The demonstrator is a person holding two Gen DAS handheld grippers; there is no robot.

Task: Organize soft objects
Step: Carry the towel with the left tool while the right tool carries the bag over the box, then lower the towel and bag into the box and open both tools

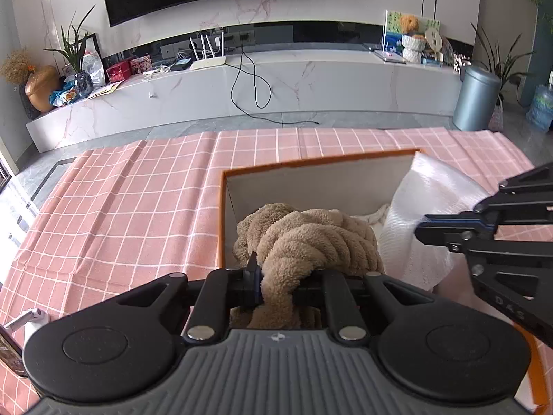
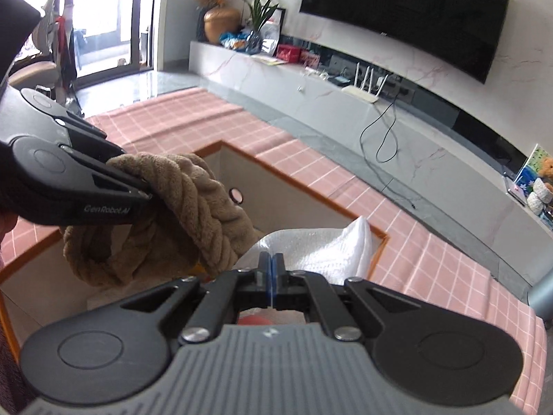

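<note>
So a tan knotted plush rope (image 1: 304,238) is clamped in the left gripper (image 1: 276,276), jaws nearly closed with one fuzzy strand squeezed between them, and the whole knot is held over the open box (image 1: 311,169), the one with the orange rim and pale inner walls. From the right wrist view the same rope (image 2: 179,214) is seen hanging from the left gripper (image 2: 145,193) just above the box's near-left side, with a loop drooping down toward the inside. The right gripper (image 2: 272,269) is shut all the way, blue pads pressed flat together; whether a thin bit of plastic is pinched there can't be told. In the left view its closed tip (image 1: 423,230) is seen right against a white bag (image 1: 428,200) that is stuffed upright into the right side of the box, poking up past the rim near the far right corner. The box is set on a pink checked cloth (image 1: 138,207) spread over the floor, roughly toward its middle, with bare cloth left all along the left edge. Something small and red (image 2: 254,321) is glimpsed under the right gripper, too hidden to be identified.
</note>
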